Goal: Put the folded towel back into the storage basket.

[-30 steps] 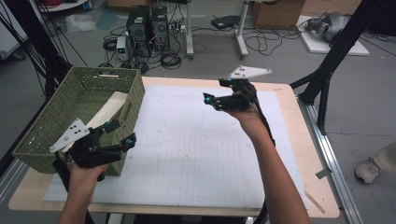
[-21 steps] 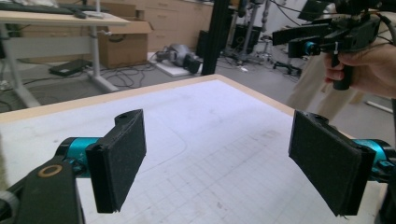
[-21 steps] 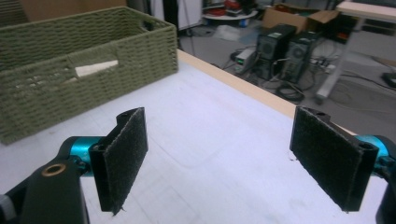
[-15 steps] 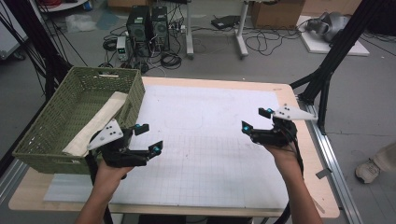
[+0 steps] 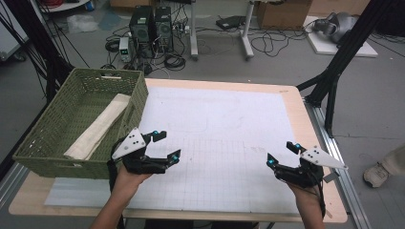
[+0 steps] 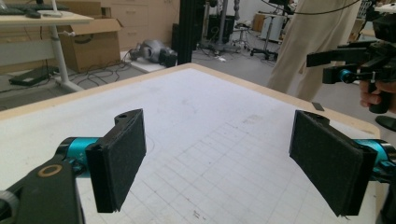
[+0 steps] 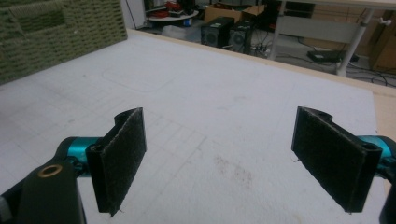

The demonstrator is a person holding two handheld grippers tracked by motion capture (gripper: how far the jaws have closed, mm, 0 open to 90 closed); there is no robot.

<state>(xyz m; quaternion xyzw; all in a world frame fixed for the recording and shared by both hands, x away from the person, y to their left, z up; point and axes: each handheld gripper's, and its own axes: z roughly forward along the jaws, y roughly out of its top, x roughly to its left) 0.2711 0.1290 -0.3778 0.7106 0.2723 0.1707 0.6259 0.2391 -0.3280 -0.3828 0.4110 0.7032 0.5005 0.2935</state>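
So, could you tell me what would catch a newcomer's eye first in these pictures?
Probably the green woven basket at the table's left edge, with a folded beige cloth lying inside. Next, the two hand-held grippers, left gripper beside the basket and right gripper near the right edge, both open over the white gridded mat.

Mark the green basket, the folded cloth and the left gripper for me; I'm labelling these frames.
green basket (image 5: pixel 138 102): high view, right wall.
folded cloth (image 5: pixel 98 128): high view, middle of the cloth inside the basket.
left gripper (image 5: pixel 168 145): high view, midway between its open jaws.
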